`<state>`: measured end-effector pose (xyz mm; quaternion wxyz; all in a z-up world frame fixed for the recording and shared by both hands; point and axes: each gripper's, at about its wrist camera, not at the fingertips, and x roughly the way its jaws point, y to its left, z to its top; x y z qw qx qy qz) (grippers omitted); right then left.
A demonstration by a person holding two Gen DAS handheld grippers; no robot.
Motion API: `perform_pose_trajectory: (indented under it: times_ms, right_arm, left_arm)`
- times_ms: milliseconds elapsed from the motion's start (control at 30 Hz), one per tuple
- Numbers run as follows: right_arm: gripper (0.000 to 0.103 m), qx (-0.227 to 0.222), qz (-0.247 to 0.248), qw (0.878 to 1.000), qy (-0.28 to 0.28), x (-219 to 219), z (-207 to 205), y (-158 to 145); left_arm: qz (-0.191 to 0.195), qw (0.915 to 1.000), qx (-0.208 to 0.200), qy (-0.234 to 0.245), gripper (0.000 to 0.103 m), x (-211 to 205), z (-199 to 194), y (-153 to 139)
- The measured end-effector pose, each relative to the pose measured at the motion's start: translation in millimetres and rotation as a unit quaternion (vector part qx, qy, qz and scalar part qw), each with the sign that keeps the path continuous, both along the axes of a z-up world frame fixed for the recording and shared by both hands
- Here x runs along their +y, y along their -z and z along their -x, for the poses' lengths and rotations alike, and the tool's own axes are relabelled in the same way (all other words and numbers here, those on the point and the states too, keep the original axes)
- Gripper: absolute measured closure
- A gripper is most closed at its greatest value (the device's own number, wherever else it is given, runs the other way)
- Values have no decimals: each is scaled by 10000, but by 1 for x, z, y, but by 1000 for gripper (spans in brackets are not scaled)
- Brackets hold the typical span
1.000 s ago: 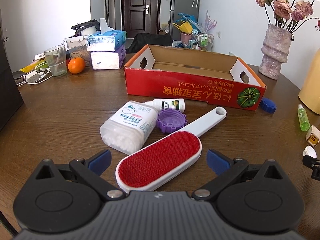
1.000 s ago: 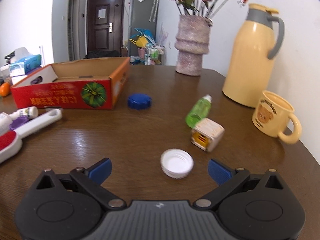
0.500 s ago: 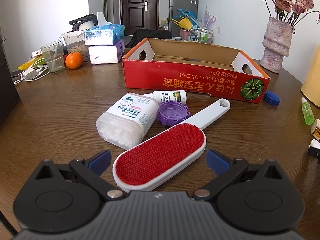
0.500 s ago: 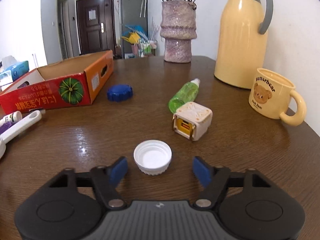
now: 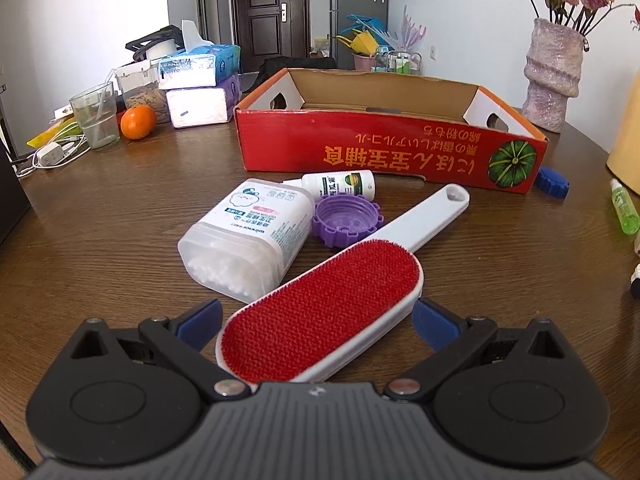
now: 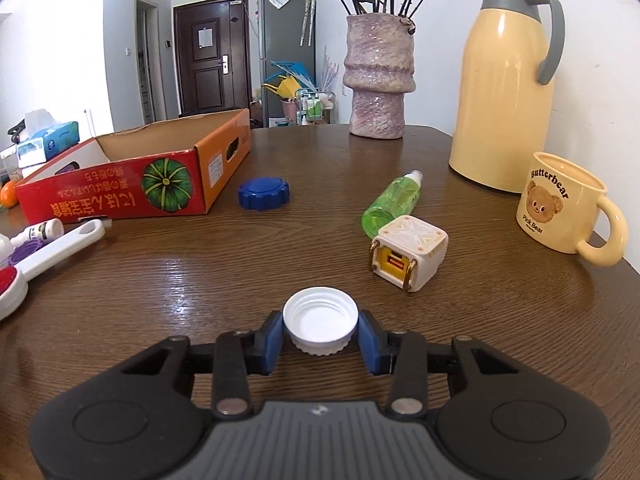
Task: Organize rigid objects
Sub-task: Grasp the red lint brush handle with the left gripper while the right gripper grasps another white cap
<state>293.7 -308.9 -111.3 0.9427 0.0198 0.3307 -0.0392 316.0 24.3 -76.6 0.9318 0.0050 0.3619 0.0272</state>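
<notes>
Sorting has barely begun on a wooden table point(image 6: 224, 276) where the red cardboard box point(image 5: 384, 148), the evident collecting point, shows only bare cardboard in the part of its floor that can be seen, while every loose item lies outside it. The right gripper point(image 6: 320, 332) has its blue pads pressed against either side of a white bottle cap point(image 6: 320, 322), open side up, well in front of the box's pumpkin-printed corner; whether the cap has left the tabletop cannot be told. The left gripper point(image 5: 316, 320) hangs with its jaws spread wide on either side of the red-faced head of a lint brush point(image 5: 324, 316), touching neither edge, the brush's white handle pointing back toward the box. Just in front of the box's long red wall lie a small white dropper bottle point(image 5: 340, 184), a purple lid point(image 5: 346, 220) and a clear tub of cotton swabs point(image 5: 248, 236) on its side, the three bunched close together beside the brush. A blue lid point(image 6: 262, 192) sits just off the box's corner; farther from it are a green spray bottle point(image 6: 394, 200) lying flat and a cream cube-shaped gadget point(image 6: 408, 252) touching or nearly touching the bottle's base. By the look of it, one pickup is under way, a second is lined up, and some six other pieces wait to be carried to the box. A yellow flask point(image 6: 504, 92), a bear mug point(image 6: 560, 200) and a vase point(image 6: 378, 80) stand beyond the box, apparently not part of the job.
</notes>
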Motion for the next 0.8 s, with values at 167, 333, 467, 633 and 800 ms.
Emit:
perform_pose_trajectory:
  times_ms: [167, 333, 467, 633, 800]
  right_arm:
    - [64, 2, -6, 10000, -10, 0, 0, 0]
    - [64, 2, -1, 10000, -10, 0, 0, 0]
    - [64, 4, 8, 10000, -11, 1, 0, 0]
    - [64, 4, 7, 10000, -10, 1, 0, 0]
    - [64, 4, 6, 10000, -10, 1, 0, 0]
  left_arm:
    - [-28, 10000, -28, 28, 0, -1, -2, 5]
    - [-70, 9999, 86, 90, 11, -4, -3, 11]
    - [-92, 9996, 84, 264, 22, -10, 2, 13]
    - [-138, 9992, 89, 370, 20, -16, 2, 13]
    - [-85, 9988, 105, 473, 20, -21, -5, 14]
